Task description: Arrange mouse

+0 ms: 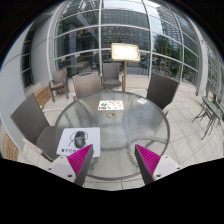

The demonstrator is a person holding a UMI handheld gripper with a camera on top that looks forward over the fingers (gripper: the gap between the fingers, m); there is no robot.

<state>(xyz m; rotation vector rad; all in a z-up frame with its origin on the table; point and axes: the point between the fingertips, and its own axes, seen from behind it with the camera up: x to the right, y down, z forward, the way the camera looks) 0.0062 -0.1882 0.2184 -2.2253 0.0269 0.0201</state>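
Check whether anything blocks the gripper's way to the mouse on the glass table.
Nothing visible does. The mouse lies on its white mat on the round glass table, just ahead of the left finger. The gripper is open and empty, with bare glass between.

I see dark mouse (81, 141) lying flat on white mouse pad (74, 142), near left part of round glass table (130, 125).

**Claw open above a round glass counter**

The claw (112, 158) hangs open at lower centre, its fingers apart with nothing between them. At lower left, a dark mouse (80, 141) lies on a white mat (72, 143) — both on the counter (125, 125). Chairs (88, 85) ring it.
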